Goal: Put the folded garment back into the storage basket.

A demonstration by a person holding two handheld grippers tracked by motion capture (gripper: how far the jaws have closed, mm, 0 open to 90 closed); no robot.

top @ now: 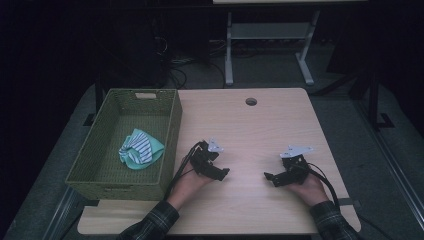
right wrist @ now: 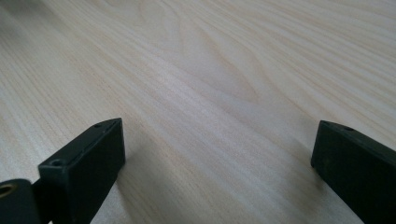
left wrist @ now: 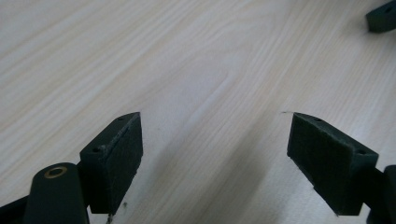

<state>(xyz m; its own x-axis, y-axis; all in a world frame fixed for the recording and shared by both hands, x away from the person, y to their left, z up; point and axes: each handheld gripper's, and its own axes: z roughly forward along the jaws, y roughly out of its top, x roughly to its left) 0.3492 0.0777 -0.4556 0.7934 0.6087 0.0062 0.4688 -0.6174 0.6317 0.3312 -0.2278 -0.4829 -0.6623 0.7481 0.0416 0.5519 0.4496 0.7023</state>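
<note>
Left claw [top: 223, 172] agape, right claw [top: 269, 176] agape, both empty on table [top: 260, 130]

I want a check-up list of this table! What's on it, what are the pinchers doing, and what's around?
Surface: pale wood table with a round hole near its far edge.
Job's things: striped and mint green cloth bunched inside the green woven basket at the table's left.
Clutter: nothing seen.
Grippers: left gripper open, nothing between its jaws; right gripper open, nothing between its jaws; both low over bare wood, tips pointing toward each other.
Cables: a black cable trails from the right gripper; another from the left.
Surroundings: dark room, grey floor, white table legs behind.
</note>
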